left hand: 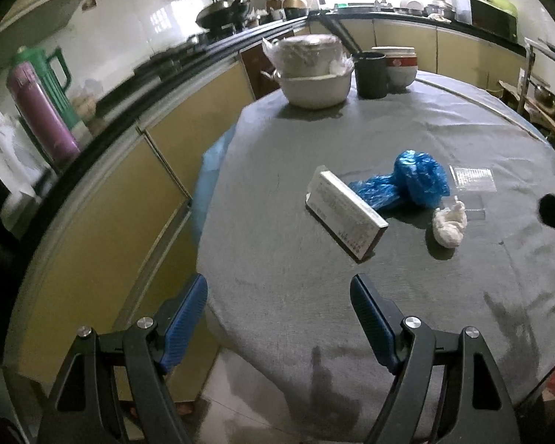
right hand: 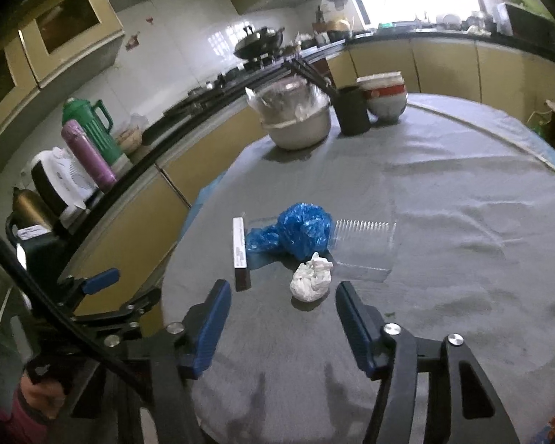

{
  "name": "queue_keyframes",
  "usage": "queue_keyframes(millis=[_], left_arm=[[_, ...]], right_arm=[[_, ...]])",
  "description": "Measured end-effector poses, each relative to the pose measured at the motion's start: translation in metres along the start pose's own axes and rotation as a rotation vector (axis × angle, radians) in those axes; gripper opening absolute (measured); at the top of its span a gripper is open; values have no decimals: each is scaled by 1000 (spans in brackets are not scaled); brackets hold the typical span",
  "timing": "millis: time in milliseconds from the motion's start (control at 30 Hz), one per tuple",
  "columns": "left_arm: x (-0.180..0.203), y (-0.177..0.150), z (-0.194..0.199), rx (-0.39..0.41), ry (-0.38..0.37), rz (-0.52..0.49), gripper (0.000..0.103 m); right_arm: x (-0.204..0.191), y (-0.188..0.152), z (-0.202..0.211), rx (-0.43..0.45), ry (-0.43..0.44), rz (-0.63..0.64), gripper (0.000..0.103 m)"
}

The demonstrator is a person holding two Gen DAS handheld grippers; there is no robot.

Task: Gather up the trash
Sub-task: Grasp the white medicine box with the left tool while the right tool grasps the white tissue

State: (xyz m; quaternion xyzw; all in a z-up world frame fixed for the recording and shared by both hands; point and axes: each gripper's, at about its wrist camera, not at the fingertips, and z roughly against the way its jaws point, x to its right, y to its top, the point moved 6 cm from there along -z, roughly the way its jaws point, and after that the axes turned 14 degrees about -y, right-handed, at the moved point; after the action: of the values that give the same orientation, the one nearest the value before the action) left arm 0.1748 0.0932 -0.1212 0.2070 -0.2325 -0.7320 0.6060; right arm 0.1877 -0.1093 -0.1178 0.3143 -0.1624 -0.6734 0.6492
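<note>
On the round grey-clothed table lie a flat white box, a crumpled blue plastic bag, a balled white tissue and a clear plastic tray. My left gripper is open and empty over the table's near left edge, short of the box. In the right wrist view my right gripper is open and empty, just short of the tissue, with the bag, box and tray behind it. The left gripper shows there at left.
At the table's far side stand a covered metal pot, a dark cup and stacked bowls. A kitchen counter with flasks and a wok runs along the left. Yellow cabinets sit below it.
</note>
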Motion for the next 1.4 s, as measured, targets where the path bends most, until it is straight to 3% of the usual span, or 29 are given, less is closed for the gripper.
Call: queue_keyframes(millis=[167,433,700,800,900,1033,1100,1167,1200,1400], left_arm=[[-15,8,-19,-31,-97,51,80],[-24,36,-60,-85,-260,156,80],[0,59,-98,-140,-396,219,80],[4,62,-113,-172,-420,248,80],[6,62,-126,-201,-423,267,80],[7,60,-137,-221,-412,278,80],[6,59,-141,-226,-418,285,74],[8,56,-145,-243,-436,292,58],[8,53,-147,-254,-445,296,54],[6,46,-142,-236,-456,297,53]], right_arm=[[-4,1,-49,-57,-14,11,53],[-14,-5,-106,-123,-65,44,54],[-19,-4,-119,-69,-141,127,44],[-2,-7,-124,-93,-150,86,43],[10,-12,-130,-141,-86,5,44],[5,-13,-132,-130,-76,28,42],[2,-13,-130,-119,-74,41,39],[3,-12,-129,-116,-65,33,39],[4,-11,-127,-115,-60,26,39],[12,-14,-106,-97,-46,4,38]])
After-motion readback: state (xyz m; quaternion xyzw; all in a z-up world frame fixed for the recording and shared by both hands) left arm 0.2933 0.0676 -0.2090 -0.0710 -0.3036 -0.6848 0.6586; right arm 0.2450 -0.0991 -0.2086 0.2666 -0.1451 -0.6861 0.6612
